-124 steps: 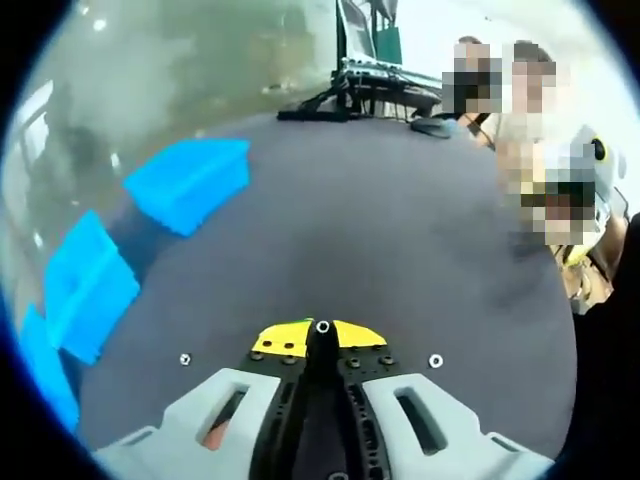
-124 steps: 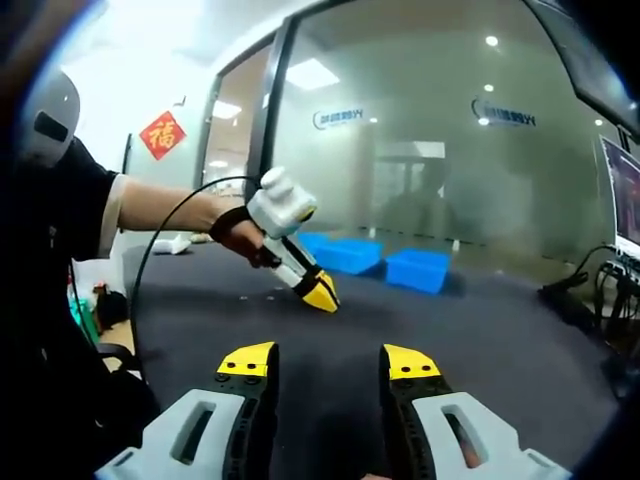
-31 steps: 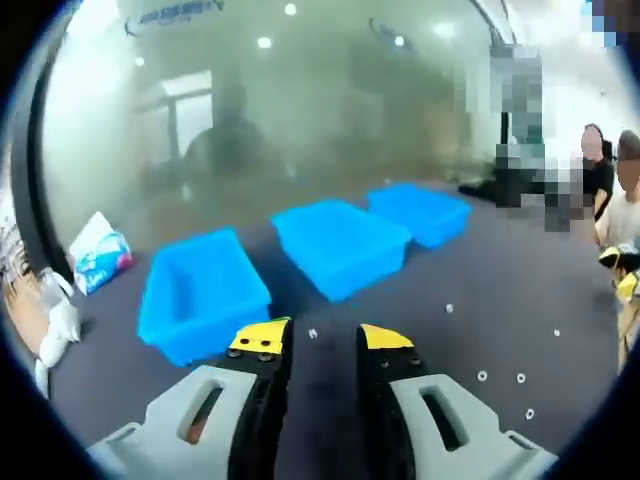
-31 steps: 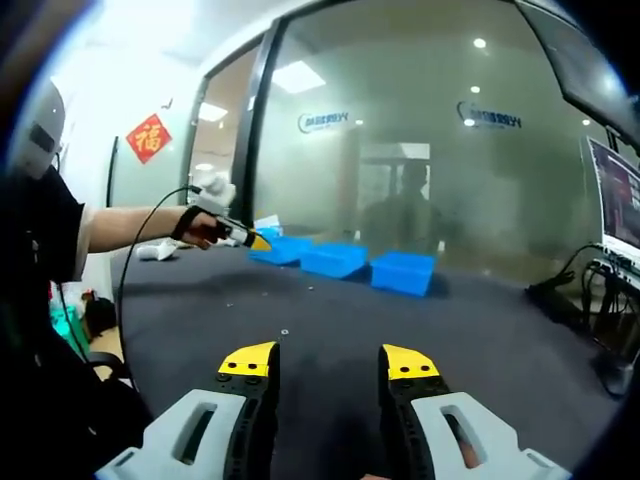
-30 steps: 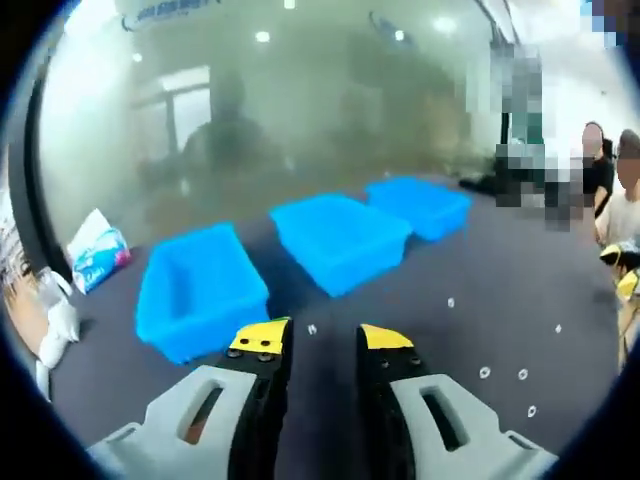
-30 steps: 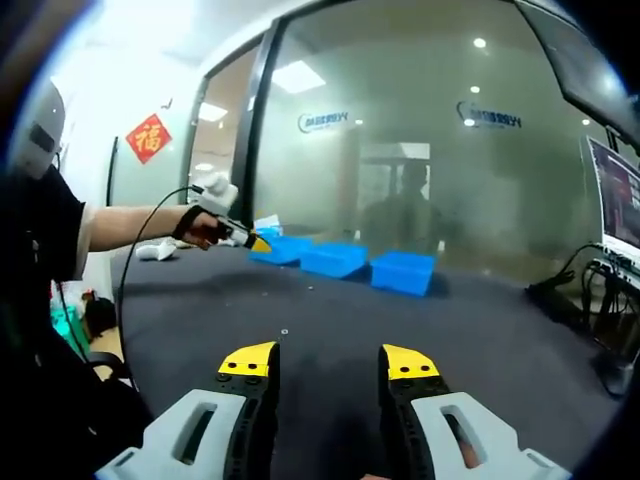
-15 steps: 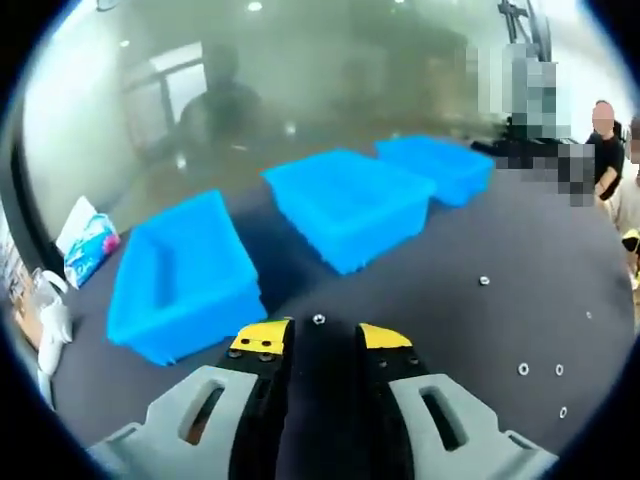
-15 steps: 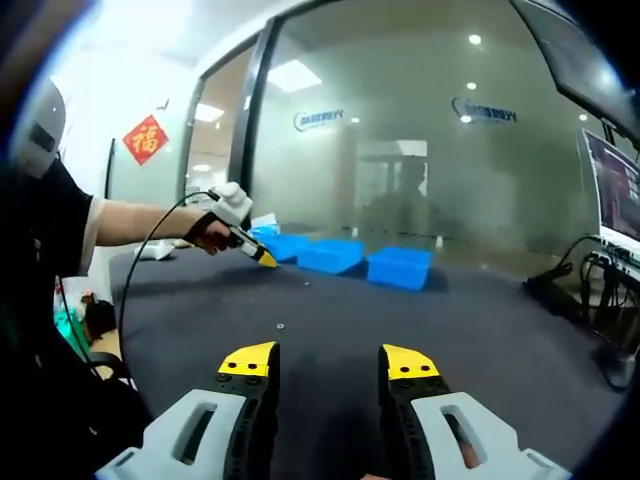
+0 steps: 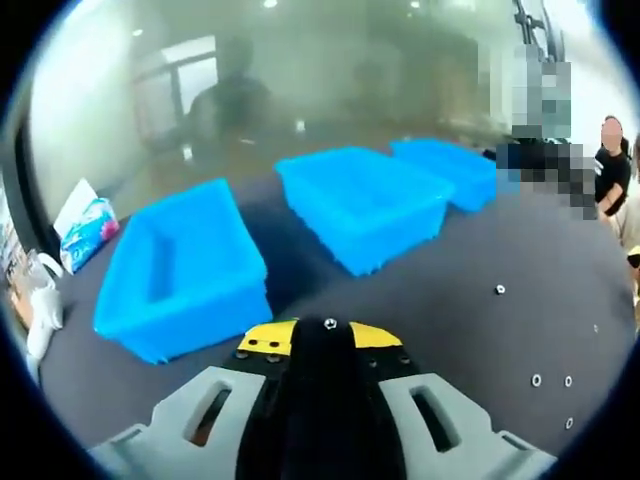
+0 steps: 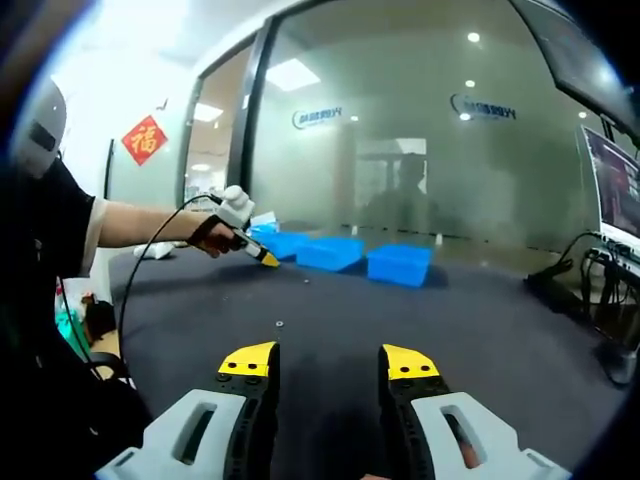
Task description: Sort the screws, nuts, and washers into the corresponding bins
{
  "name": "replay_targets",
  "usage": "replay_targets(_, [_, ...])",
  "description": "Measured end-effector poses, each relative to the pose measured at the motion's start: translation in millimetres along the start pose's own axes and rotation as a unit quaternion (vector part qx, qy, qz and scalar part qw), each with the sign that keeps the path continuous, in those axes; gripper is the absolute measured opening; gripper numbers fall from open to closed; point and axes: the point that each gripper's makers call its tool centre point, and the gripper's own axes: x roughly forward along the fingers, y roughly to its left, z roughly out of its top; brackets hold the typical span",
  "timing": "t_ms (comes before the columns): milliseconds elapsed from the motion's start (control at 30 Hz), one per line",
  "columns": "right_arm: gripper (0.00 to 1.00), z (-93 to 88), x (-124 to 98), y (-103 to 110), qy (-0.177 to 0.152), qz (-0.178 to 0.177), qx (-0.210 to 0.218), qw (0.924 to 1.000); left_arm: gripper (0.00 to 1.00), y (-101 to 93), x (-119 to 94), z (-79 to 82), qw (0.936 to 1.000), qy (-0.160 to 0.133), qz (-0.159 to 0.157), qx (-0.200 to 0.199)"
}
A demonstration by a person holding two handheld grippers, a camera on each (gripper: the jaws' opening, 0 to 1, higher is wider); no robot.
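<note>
Sorting is judged barely begun: left gripper (image 9: pixel 329 332) is clamped on a small nut (image 9: pixel 330 323) near the blue bins (image 9: pixel 185 268); loose washers (image 9: pixel 537 380) remain scattered; right gripper (image 10: pixel 328 362) is held agape, empty.

left gripper view: low, close before blue bins (image 9: pixel 360 200) | right gripper view: farther back, same bins (image 10: pixel 345 255)

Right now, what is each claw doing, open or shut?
Left gripper: shut on a small washer.
Right gripper: open, holding nothing.
</note>
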Motion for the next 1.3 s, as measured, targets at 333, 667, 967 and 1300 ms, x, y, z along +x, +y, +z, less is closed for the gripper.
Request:
replay_targets(333, [0.36,0.5,0.7,2.4,0.003,0.001,-0.003,1.0,0.14,-2.2,3.2,-1.3,1.0,0.002,-0.004,0.0])
replay_targets(667, [0.36,1.5,-0.9,4.4,0.004,0.003,-0.006,1.0,0.06,-7.9,5.1,-1.0,0.9999,0.0,-0.013,-0.005])
replay_targets(967, [0.36,2.9,0.2,5.5,0.003,0.005,-0.007,1.0,0.05,-7.3,0.9,-0.1,0.9996,-0.013,-0.018,-0.018])
replay_targets(1300, [0.36,7.3,2.3,9.5,-0.001,0.009,-0.009,0.9999,0.05,-4.7,-24.8,7.1,0.9967,-0.058,-0.025,-0.051])
